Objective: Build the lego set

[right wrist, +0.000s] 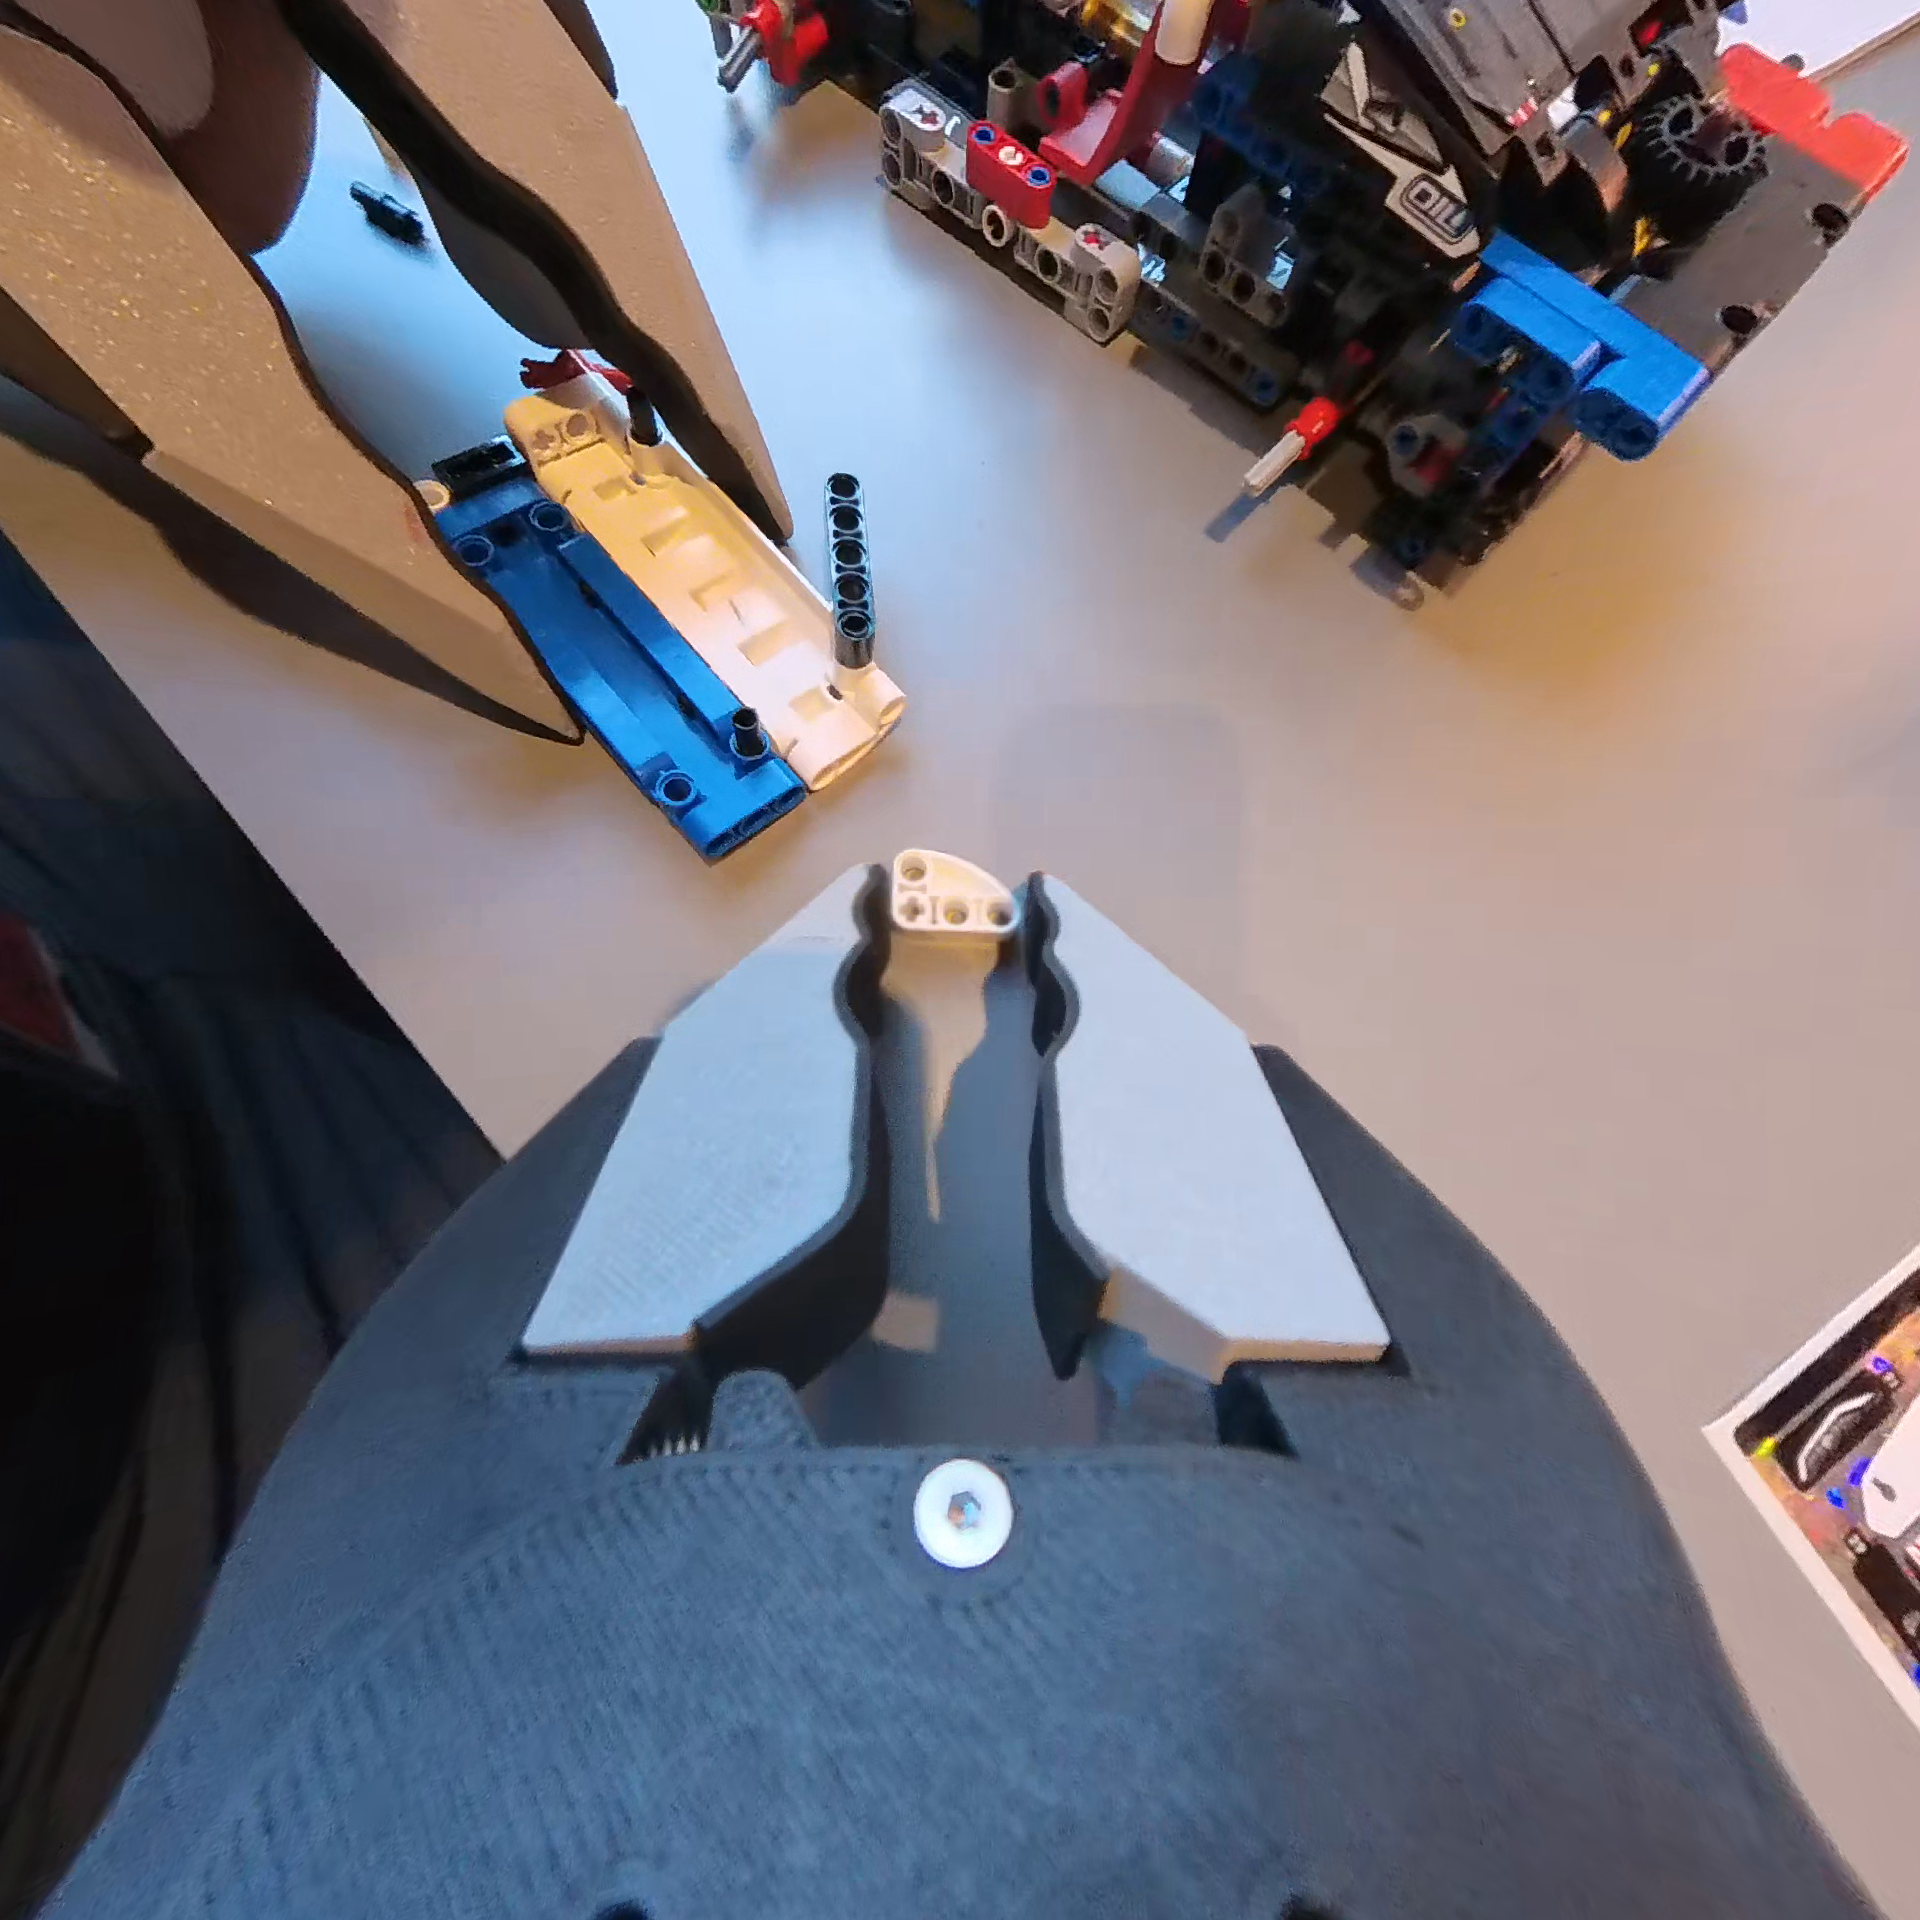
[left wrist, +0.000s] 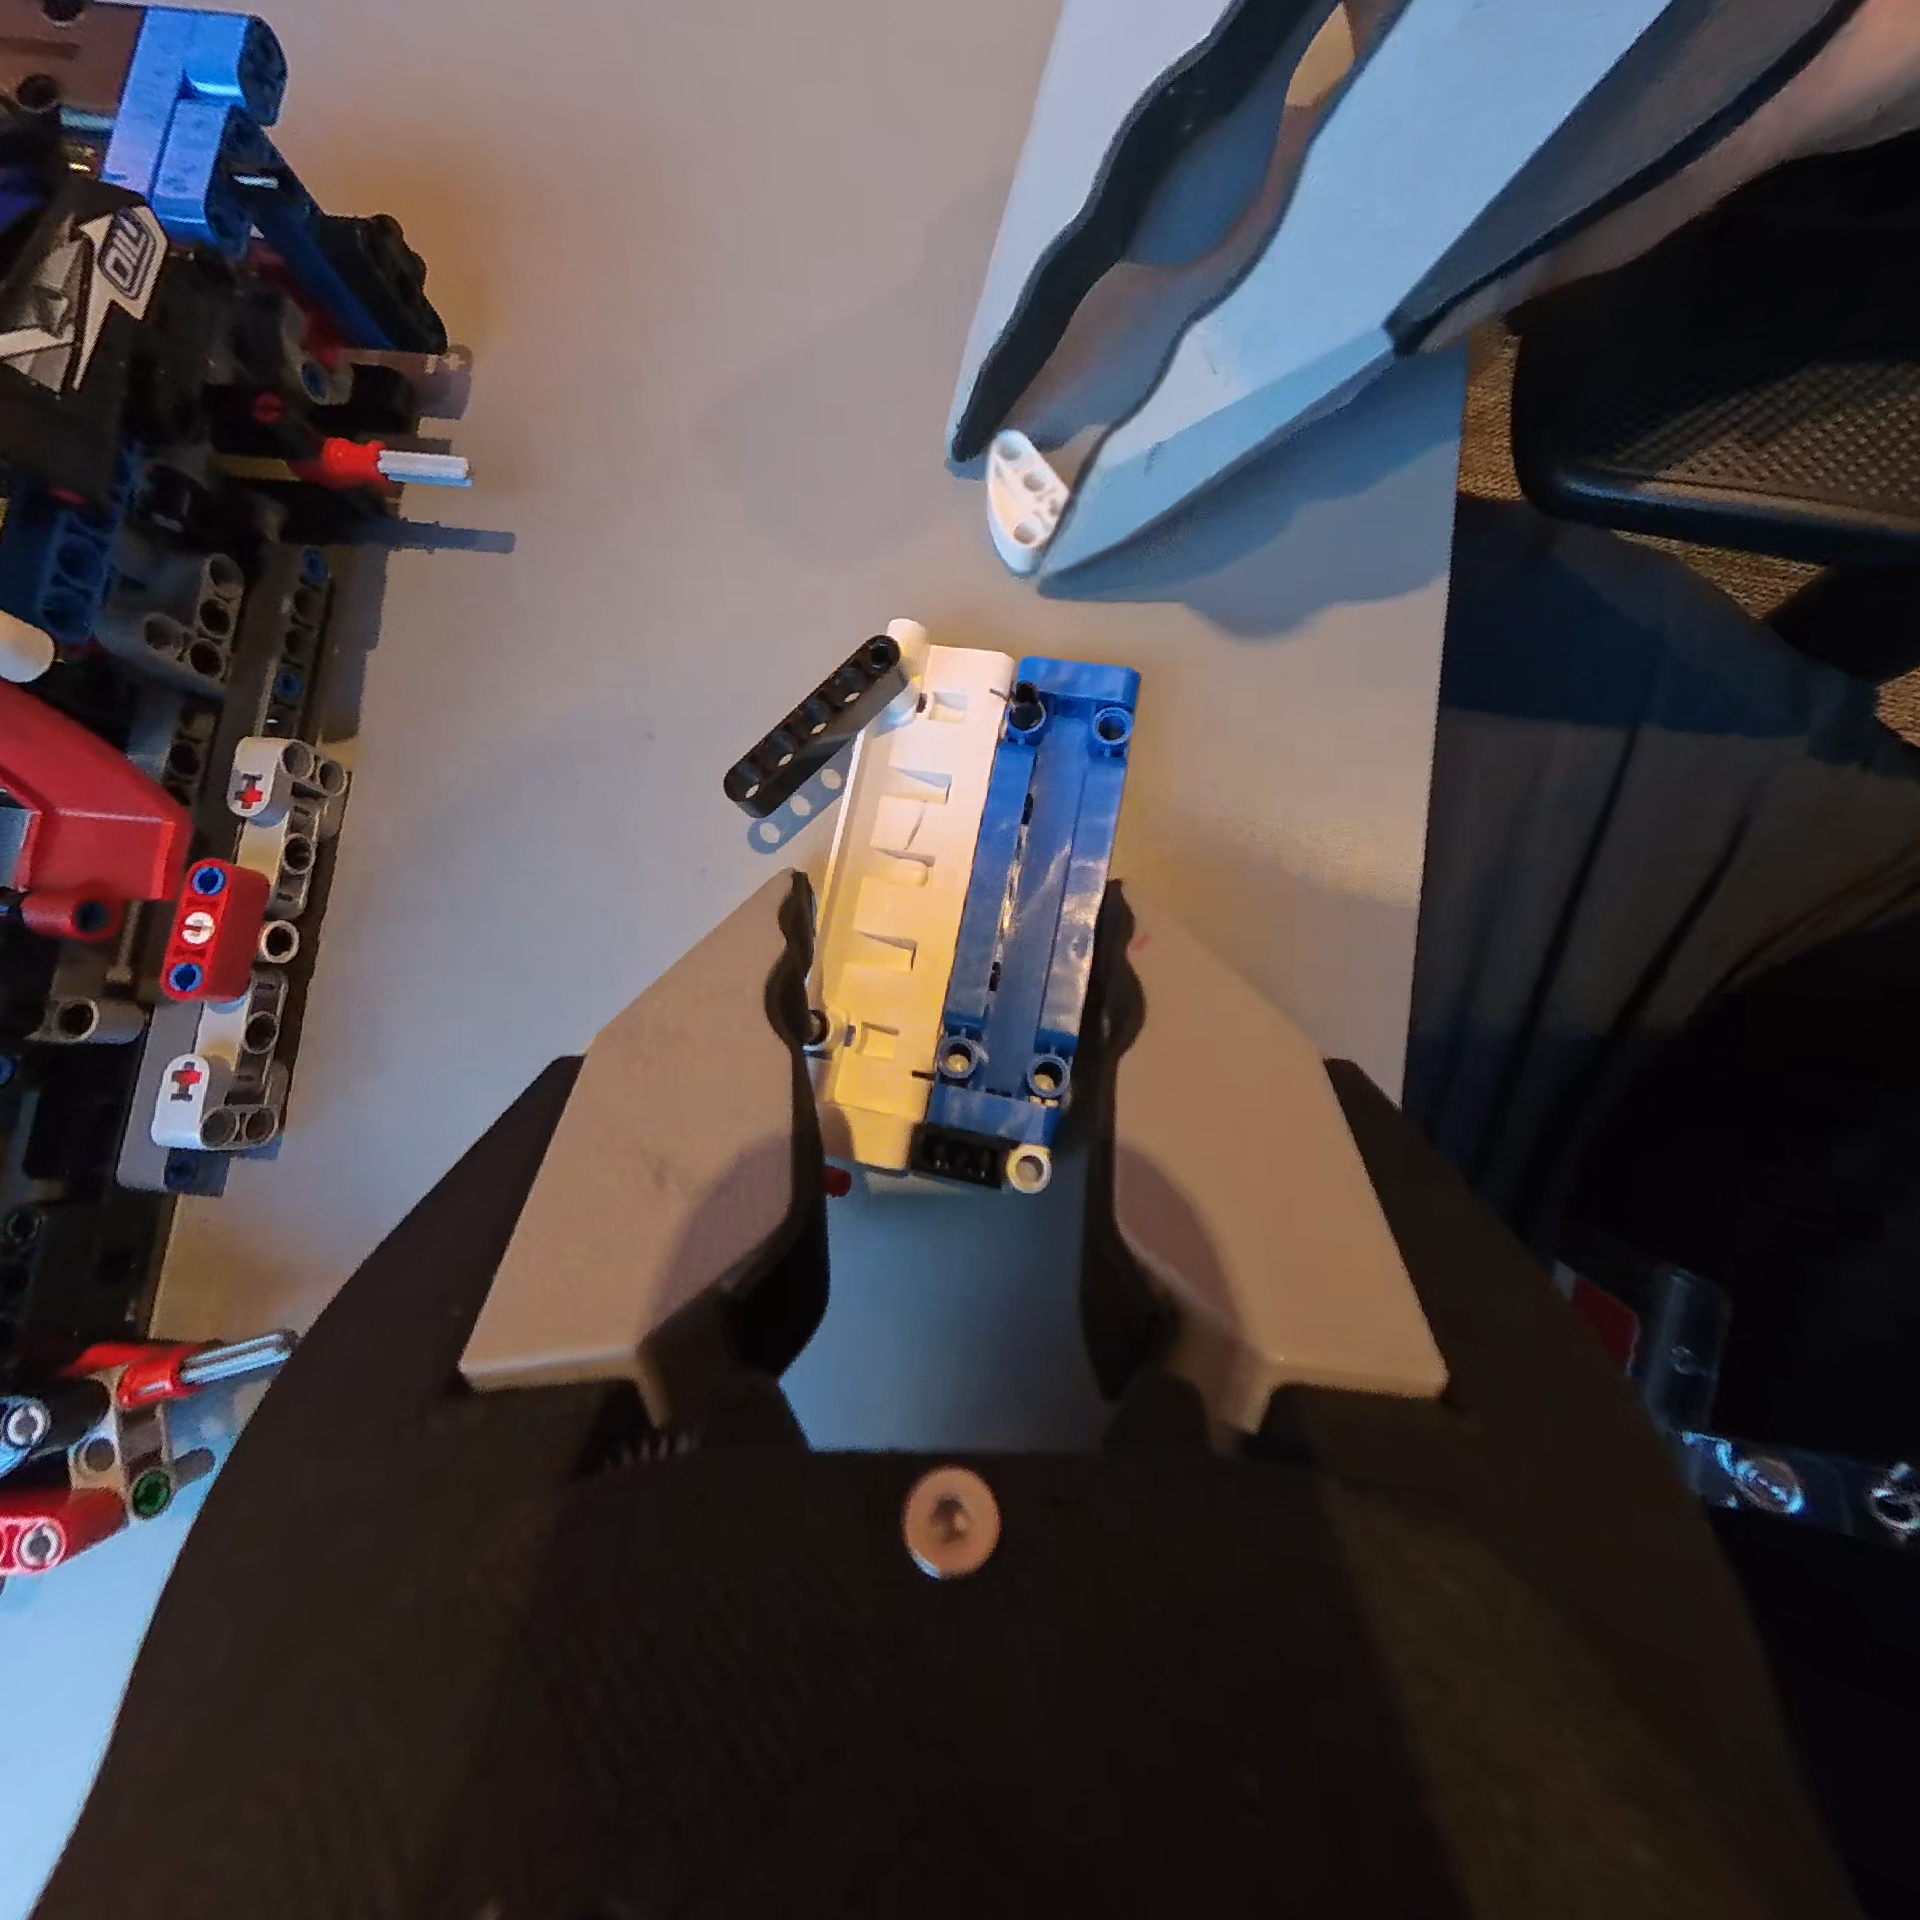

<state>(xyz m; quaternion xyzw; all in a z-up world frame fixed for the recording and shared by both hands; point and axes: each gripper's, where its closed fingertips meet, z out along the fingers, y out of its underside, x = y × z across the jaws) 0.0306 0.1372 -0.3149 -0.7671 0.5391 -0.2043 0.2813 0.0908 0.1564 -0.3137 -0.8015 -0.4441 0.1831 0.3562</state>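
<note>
printed page (right wrist: 1860, 1475) cut off; model (left wrist: 125, 623) cropped

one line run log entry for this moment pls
left hand-held gripper: shut on blue-and-white panel assembly | right hand-held gripper: shut on small white piece | black beam: beside assembly

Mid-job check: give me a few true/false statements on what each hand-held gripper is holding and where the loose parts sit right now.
1. The left hand-held gripper is closed on the blue and white panel assembly. True.
2. The right hand-held gripper is empty. False: it pinches a small white curved piece at its tips.
3. The black beam lies on the blue side of the assembly. False: it sits by the white panel edge.
4. The large model stands on the table, apart from the panel assembly. True.
5. The white curved piece is already attached to the assembly. False: it is held clear of it.
</note>
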